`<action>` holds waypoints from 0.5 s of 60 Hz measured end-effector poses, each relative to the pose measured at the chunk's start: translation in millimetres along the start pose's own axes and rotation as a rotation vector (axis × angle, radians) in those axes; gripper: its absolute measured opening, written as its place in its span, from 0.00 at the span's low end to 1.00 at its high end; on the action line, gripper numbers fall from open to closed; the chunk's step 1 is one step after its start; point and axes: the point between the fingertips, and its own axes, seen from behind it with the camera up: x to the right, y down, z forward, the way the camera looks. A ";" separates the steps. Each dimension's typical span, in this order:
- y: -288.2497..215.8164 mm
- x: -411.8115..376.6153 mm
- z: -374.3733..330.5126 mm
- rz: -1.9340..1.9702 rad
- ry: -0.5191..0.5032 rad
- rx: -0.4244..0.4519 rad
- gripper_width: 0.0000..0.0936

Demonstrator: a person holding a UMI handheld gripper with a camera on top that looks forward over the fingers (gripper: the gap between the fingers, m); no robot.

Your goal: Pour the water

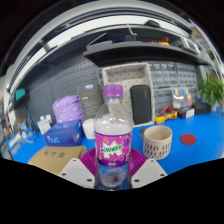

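Observation:
A clear plastic bottle [113, 135] with a purple cap and a purple label stands upright between my fingers, close to the camera. My gripper [112, 168] has its magenta pads pressed against both sides of the bottle's lower body. A beige ribbed cup [158, 142] stands on the blue table [195, 140] just to the right of the bottle, a little beyond the fingers.
A cardboard box [55, 157] lies to the left of the fingers. Behind it are a blue box with a purple bag on top [66, 122] and a small white cup [89, 128]. A black speaker-like block [140, 103], a red disc [188, 138] and a plant [212, 90] are further back.

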 end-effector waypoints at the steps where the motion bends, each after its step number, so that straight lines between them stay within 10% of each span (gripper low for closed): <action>1: -2.3 -0.2 1.2 0.031 -0.002 -0.002 0.39; 30: -70.9 0.3 68.6 1.303 -0.042 -0.014 0.39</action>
